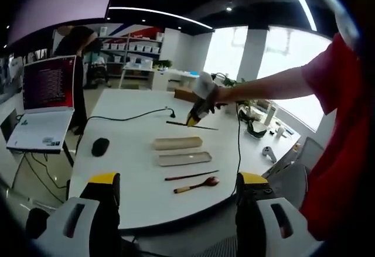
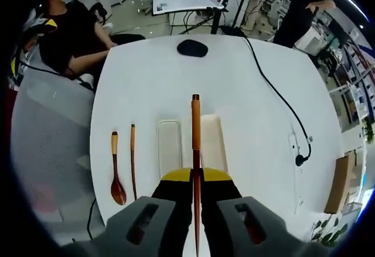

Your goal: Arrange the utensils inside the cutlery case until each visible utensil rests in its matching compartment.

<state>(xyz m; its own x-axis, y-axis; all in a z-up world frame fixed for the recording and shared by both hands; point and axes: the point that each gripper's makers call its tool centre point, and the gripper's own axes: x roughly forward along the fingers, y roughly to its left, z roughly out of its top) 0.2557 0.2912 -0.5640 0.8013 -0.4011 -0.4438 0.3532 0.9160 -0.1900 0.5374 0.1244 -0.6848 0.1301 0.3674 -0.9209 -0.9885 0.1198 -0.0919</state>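
Chopstick (image 2: 195,146), a slim brown wooden stick, is pinched between the right gripper (image 2: 195,178)'s yellow-tipped fingers (image 2: 176,178), which are closed tight on it; it runs straight out toward 12 o'clock in the right gripper view, hanging over the two pale parts of the cutlery case (image 2: 169,146) on the white tabletop (image 2: 258,169). From the left gripper view, the right gripper (image 1: 196,115) hovers above the far side of the tabletop with the stick held level, clear of the surface.

The chief risk, as I judge it, is the thin stick pivoting or sliding in so narrow a pinch, so that it drops askew across a case wall instead of into its slot. A careless descent could also nudge the light case parts out of place. I cannot tell which of the two pale parts is tray and which is lid, so a wrong choice of target is possible too.

At 9 o'clock of the case lie a second brown chopstick (image 2: 133,160) and a brown wooden spoon (image 2: 116,172), both still outside it, well apart from the fingers.

The left gripper (image 1: 179,189) stands wide open and empty, back from the near tabletop edge.
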